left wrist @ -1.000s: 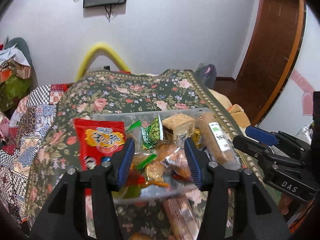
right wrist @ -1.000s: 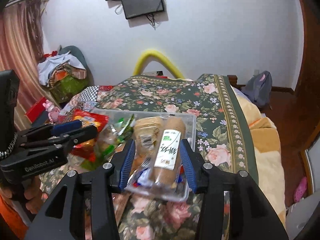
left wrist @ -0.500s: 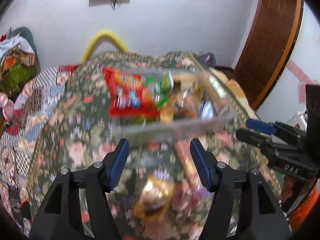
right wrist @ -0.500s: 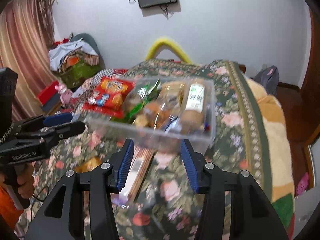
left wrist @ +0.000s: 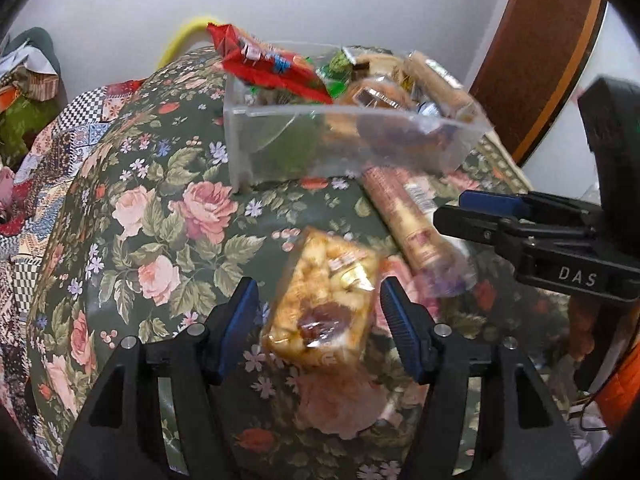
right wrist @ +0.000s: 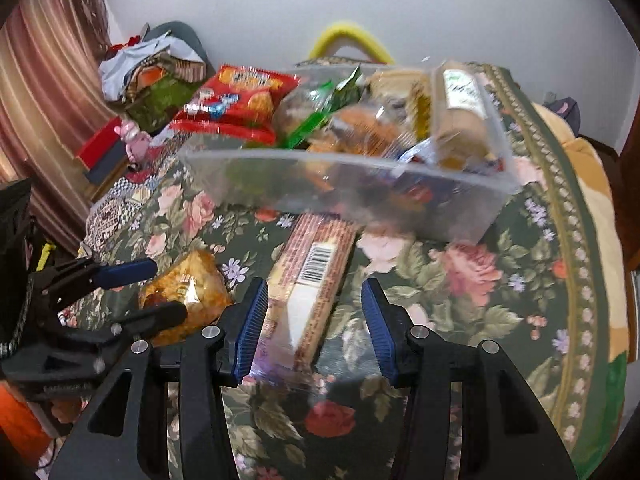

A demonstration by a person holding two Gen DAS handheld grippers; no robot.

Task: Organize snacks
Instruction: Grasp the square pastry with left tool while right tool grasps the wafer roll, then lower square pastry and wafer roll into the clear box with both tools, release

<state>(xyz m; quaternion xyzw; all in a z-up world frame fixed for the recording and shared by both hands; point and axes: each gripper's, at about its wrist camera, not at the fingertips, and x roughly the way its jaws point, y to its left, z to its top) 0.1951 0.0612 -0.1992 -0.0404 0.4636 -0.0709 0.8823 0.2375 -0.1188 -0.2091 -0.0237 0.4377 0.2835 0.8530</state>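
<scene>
Floral bedspread (left wrist: 168, 216) carries a clear snack bin (left wrist: 352, 136). Near the bin's front wall lies a golden pastry pack (left wrist: 324, 304), directly ahead between the left gripper's (left wrist: 316, 312) spread fingers, long axis along them; right gripper (right wrist: 312, 316), also spread, faces the biscuit sleeve (right wrist: 312, 272).

Floral bedspread (left wrist: 172, 216) carries clear bin (left wrist: 280, 140), pastry pack (left wrist: 324, 300), biscuit roll (left wrist: 408, 216).

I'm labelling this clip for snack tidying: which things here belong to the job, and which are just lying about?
Job:
clear bin
red cracker bag
golden snack pack
long biscuit pack
left gripper
right gripper

Lying about:
clothes pile
pink toy
yellow hoop
</scene>
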